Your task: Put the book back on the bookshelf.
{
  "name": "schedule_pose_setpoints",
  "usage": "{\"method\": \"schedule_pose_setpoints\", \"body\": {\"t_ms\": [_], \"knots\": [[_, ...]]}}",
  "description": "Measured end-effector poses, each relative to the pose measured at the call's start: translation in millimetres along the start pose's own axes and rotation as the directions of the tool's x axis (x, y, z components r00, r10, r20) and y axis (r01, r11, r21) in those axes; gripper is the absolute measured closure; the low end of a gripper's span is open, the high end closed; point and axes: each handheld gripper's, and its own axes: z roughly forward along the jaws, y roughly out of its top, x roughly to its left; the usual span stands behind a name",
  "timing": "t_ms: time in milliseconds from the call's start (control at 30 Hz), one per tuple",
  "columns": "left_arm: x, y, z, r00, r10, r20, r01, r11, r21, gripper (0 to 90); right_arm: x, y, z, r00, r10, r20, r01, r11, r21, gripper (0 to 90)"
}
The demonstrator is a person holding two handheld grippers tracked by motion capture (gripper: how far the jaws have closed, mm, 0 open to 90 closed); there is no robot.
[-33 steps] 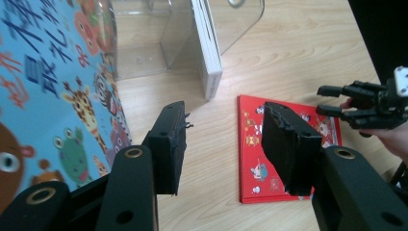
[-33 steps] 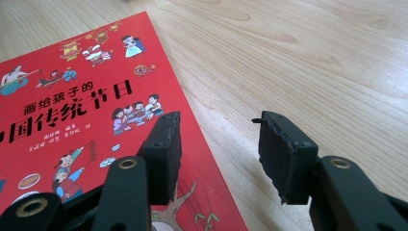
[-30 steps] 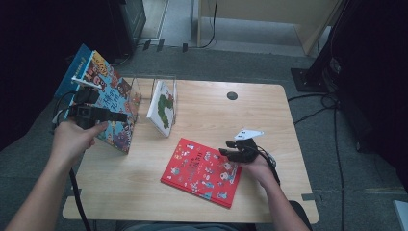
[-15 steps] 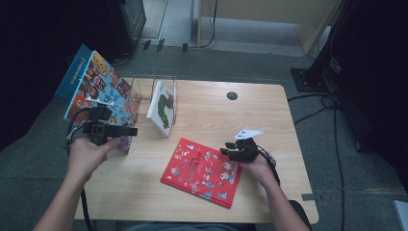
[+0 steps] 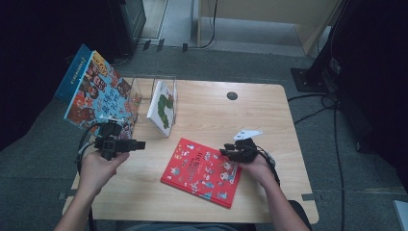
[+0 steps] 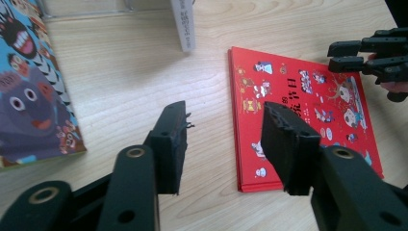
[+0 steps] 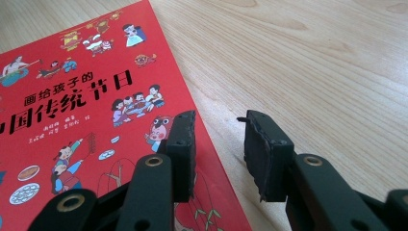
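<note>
The red picture book lay flat on the wooden table, cover up, its long axis slanting from the table's middle toward the near right edge. Grey carpet surrounded the table. The right gripper rested low at the book's right edge, its jaws, which had just been closing, straddling that edge without pressing it. The left gripper hovered level, pointing at the book, jaws apart, just narrowed, nothing between them. A blue book leaned at the table's left.

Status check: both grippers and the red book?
Left gripper open, empty, jaws just closing. Right gripper open astride red book edge, jaws just closing, no grip. Book flat on table; nothing in the way.
</note>
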Motion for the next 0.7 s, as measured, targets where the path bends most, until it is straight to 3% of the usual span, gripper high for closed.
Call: {"method": "schedule_pose_setpoints", "body": {"t_ms": [133,233,367,433,700], "knots": [[-3.6,-6.5,4.9,0.9998,0.004,0.018,-0.004,1.0000,0.005,60.4,-0.3,-0.1,-0.1,1.0000,0.003,-0.003,-0.003,1.000,0.000,67.2],[-4.4,-12.5,9.1,0.9995,0.003,0.031,-0.003,0.9999,0.010,70.3,-0.5,-0.2,0.5,1.0000,0.002,-0.007,-0.002,1.000,0.004,67.8],[-7.8,-20.4,15.1,0.9997,0.020,0.013,-0.020,0.9996,0.020,79.9,-0.3,-0.5,2.2,1.0000,0.002,-0.007,-0.002,1.000,0.014,68.6],[-10.0,-23.9,18.6,0.9996,0.028,0.001,-0.028,0.9993,0.024,80.9,-0.3,-0.5,2.7,1.0000,0.005,-0.008,-0.005,1.000,0.019,69.2],[-14.9,-37.3,32.3,0.9993,0.029,0.023,-0.030,0.9994,0.020,90.0,-0.2,-0.1,2.2,0.9997,0.006,-0.022,-0.006,1.000,0.022,78.0]]}}
